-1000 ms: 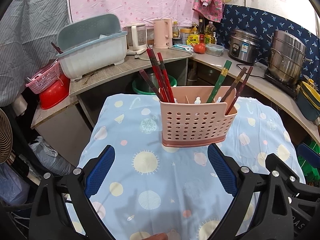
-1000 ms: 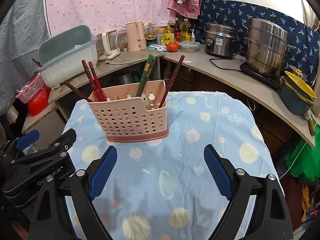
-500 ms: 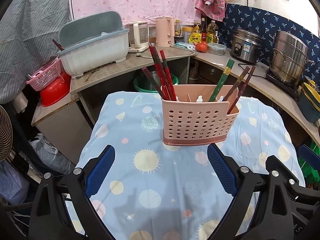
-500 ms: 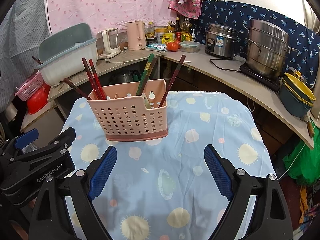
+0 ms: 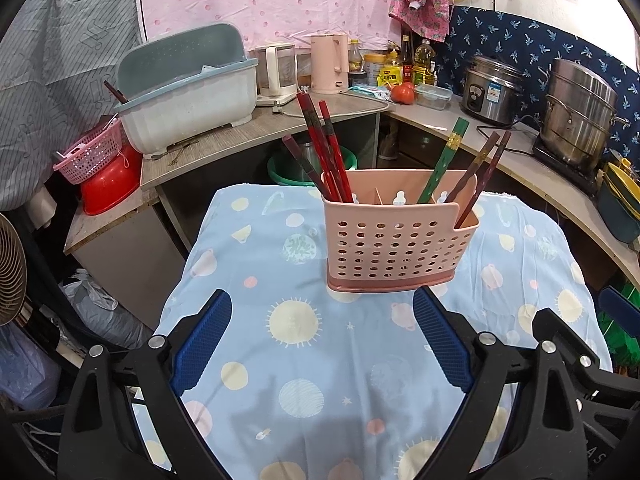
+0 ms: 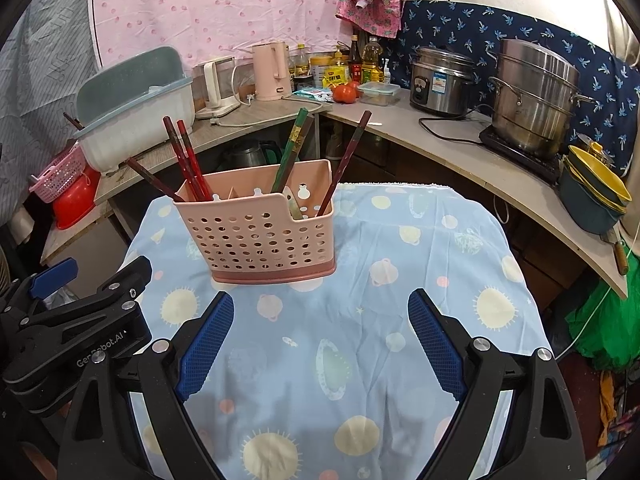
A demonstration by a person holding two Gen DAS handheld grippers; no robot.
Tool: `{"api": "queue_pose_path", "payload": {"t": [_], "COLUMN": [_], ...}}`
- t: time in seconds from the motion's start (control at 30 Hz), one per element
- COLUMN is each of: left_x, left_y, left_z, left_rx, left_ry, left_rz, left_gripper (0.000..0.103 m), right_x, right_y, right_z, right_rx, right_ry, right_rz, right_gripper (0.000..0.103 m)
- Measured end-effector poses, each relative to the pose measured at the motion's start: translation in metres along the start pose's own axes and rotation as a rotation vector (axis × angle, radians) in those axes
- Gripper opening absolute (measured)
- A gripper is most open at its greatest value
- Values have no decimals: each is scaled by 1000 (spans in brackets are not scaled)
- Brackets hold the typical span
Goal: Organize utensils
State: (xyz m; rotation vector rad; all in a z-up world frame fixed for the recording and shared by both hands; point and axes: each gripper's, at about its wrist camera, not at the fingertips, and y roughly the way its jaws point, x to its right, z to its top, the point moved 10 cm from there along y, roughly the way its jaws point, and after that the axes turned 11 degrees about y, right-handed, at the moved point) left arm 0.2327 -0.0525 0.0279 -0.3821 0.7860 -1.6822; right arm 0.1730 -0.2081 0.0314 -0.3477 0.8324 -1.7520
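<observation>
A pink perforated utensil holder [image 5: 394, 242] [image 6: 260, 236] stands upright on a table covered with a light blue patterned cloth [image 5: 296, 360] [image 6: 360, 340]. Red chopsticks [image 5: 324, 148] [image 6: 188, 160] lean in its left compartment; green chopsticks [image 5: 444, 160] [image 6: 290, 148] and dark brown chopsticks [image 5: 482, 172] [image 6: 348, 160] stand to the right. My left gripper [image 5: 322, 340] is open and empty, short of the holder. My right gripper [image 6: 322, 340] is likewise open and empty, the holder ahead and slightly left of it. The left gripper's body [image 6: 76, 332] shows at the right wrist view's lower left.
An L-shaped counter runs behind the table with a dish drainer bin [image 5: 188, 88], kettles [image 5: 328, 64], a rice cooker [image 5: 492, 92], a steel steamer pot [image 5: 576, 116] and stacked bowls [image 6: 592, 192]. A pink basket [image 5: 90, 156] over a red basin sits at left.
</observation>
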Motion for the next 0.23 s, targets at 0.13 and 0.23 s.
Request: {"api": "queue_pose_path", "payload": {"t": [0.13, 0.23], "left_x": [-1, -1], "left_y": [1, 2], "left_z": [-2, -3], "left_rx": [-11, -14], "left_ry": [-7, -10], "left_rz": [6, -7], "left_gripper": [88, 88], "right_x": [1, 2], "right_y": [2, 0], "right_z": [-3, -3], "right_rx": [-13, 4], "right_ry": [-10, -5], "right_rz": [-7, -7], "right_gripper": [91, 96]}}
